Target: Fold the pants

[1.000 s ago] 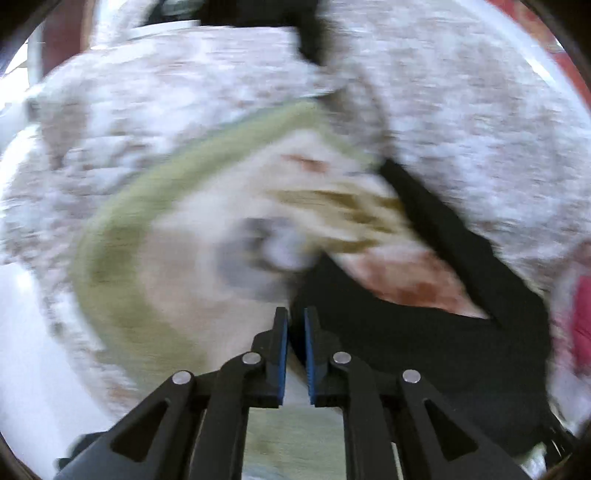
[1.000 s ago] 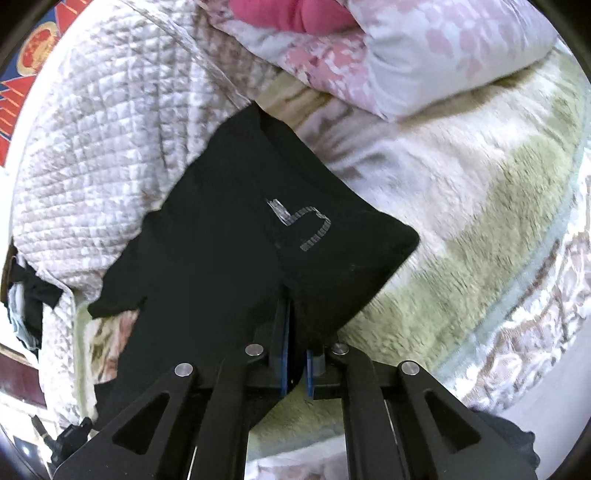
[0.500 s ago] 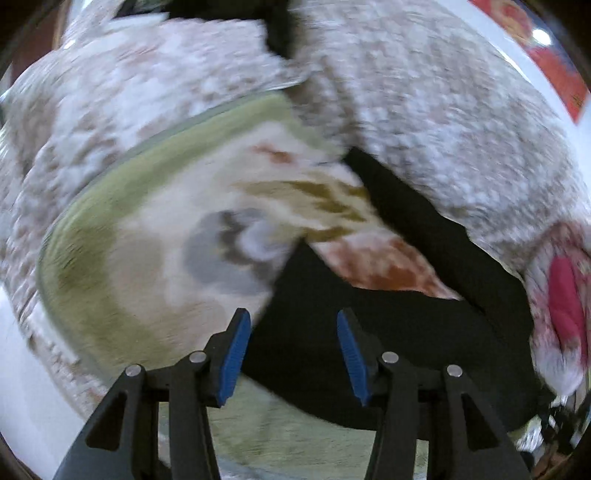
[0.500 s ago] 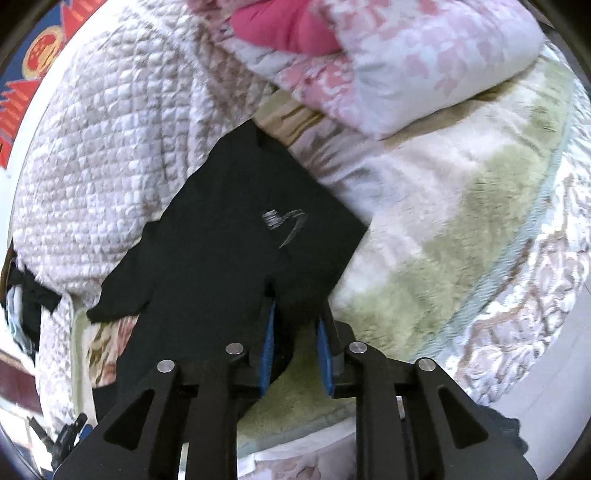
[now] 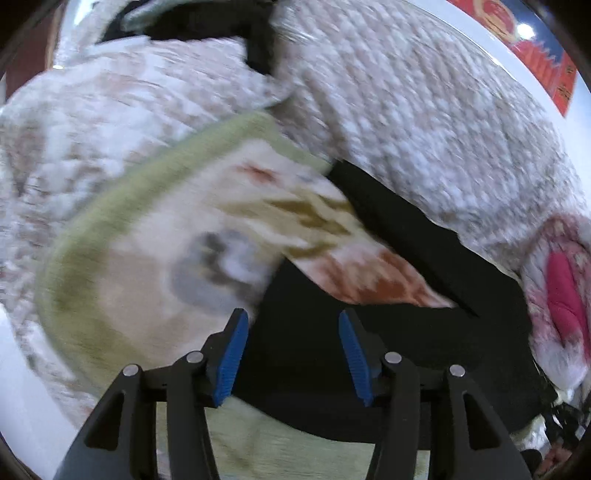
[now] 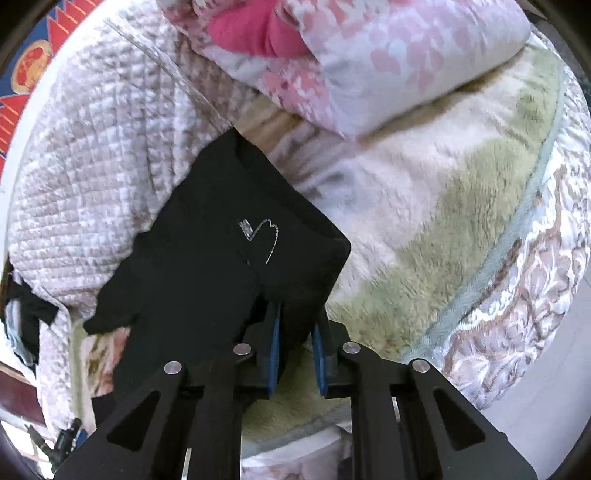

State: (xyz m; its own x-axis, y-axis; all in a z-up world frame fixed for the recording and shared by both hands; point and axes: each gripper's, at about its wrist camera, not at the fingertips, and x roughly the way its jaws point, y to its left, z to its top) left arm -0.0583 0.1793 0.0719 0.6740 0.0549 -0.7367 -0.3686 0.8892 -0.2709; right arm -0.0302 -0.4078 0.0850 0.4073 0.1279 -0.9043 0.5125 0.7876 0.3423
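Black pants (image 6: 207, 258) with a small white logo (image 6: 262, 236) lie spread on a fleece blanket (image 6: 443, 221) on a bed. My right gripper (image 6: 297, 314) is at the near corner of the waist. Its jaws are closing with a fold of the black cloth between the blue pads (image 6: 274, 343), which still stand a little apart. In the left wrist view the pants (image 5: 369, 350) run right and away, with the legs split around a patch of blanket. My left gripper (image 5: 291, 317) is open just above their near edge and holds nothing.
The fleece blanket (image 5: 147, 258) has a green border and lies on a quilted pink-white bedspread (image 5: 406, 110) (image 6: 92, 166). A flowered pillow with a red lining (image 6: 369, 55) (image 5: 561, 288) sits beyond the waist. Dark clothing (image 5: 221, 26) lies at the far end.
My left gripper went from shut to wide open and let go of the cloth. My right gripper loosened from a tight pinch on the waist, and the lifted corner has flattened onto the blanket.
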